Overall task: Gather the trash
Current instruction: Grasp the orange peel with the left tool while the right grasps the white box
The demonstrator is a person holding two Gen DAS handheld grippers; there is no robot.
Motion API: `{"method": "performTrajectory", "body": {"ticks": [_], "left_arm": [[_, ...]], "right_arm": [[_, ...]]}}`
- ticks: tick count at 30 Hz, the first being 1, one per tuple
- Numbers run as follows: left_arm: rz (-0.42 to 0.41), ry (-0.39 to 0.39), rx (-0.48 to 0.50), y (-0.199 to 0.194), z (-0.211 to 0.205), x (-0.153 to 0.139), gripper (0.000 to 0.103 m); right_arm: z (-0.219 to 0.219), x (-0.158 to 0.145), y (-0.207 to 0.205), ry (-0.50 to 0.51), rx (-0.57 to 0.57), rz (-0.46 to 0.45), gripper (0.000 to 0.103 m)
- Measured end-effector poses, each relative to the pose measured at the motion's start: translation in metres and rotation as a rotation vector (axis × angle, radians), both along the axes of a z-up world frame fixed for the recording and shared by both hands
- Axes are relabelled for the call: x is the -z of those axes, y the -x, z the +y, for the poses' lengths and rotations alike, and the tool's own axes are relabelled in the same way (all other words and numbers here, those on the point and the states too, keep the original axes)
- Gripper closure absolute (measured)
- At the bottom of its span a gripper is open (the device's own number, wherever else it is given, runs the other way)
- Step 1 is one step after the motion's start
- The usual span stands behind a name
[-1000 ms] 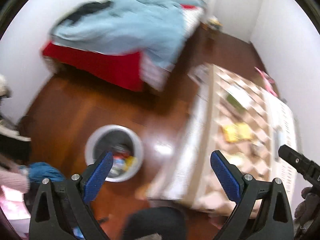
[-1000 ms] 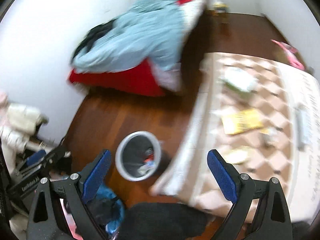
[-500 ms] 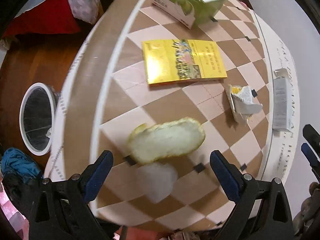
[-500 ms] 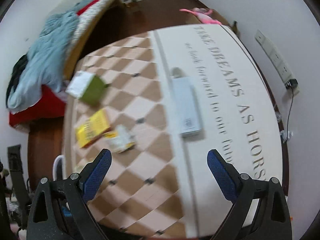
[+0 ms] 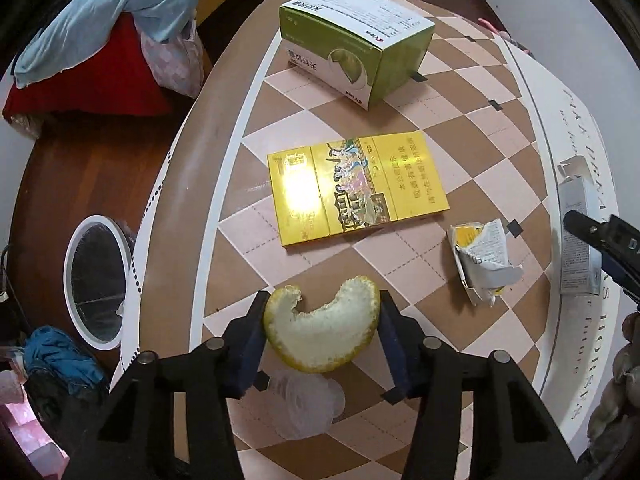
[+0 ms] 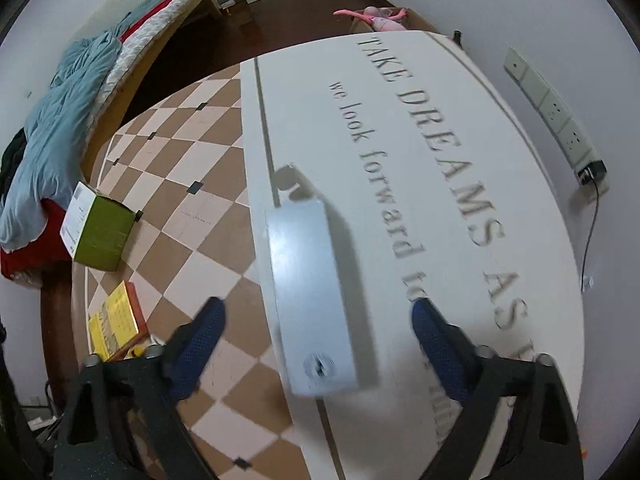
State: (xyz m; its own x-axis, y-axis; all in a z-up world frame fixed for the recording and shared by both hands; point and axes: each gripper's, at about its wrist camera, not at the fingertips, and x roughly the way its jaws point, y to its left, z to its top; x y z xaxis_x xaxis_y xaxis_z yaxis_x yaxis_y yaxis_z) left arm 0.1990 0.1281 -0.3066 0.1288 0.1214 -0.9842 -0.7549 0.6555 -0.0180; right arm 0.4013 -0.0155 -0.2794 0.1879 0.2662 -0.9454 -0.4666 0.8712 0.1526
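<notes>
Pinching the curved yellow-and-white citrus peel (image 5: 322,334) at the near edge of the checkered desk (image 5: 460,132), the left tool (image 5: 322,340) has just closed, both pads touching the rind. Lift straight up, then carry it left to the white round waste bin (image 5: 98,284) on the floor. The right tool (image 6: 316,344), jaws narrowing but apart, straddles the long pale-grey carton (image 6: 310,300); centre it before squeezing.

On my checkered tabletop (image 5: 460,128): curved citrus peel (image 5: 320,332) nearest me, flat yellow carton (image 5: 356,192) behind it, green cardboard box (image 5: 352,44) farthest, torn paper wrapper (image 5: 482,260) right.
</notes>
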Motion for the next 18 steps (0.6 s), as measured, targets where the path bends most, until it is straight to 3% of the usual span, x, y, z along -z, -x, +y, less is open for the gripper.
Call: {"method": "performTrajectory", "body": {"ticks": [4,10,18], "left_arm": [[0.009,0.016,0.004,0.004,0.005,0.003,0.048],[-0.024,-0.018,0.015,0.012,0.011,-0.001,0.065],[-0.066,-0.045,0.037,0.017,0.004,-0.025,0.069]], "right_arm": [[0.014,0.015,-0.002,0.047,-0.024,0.030,0.038],[0.015,0.018,0.001,0.090,-0.040,0.003,0.065],[0.002,-0.004,0.009,0.040,-0.044,-0.015,0.066]]}}
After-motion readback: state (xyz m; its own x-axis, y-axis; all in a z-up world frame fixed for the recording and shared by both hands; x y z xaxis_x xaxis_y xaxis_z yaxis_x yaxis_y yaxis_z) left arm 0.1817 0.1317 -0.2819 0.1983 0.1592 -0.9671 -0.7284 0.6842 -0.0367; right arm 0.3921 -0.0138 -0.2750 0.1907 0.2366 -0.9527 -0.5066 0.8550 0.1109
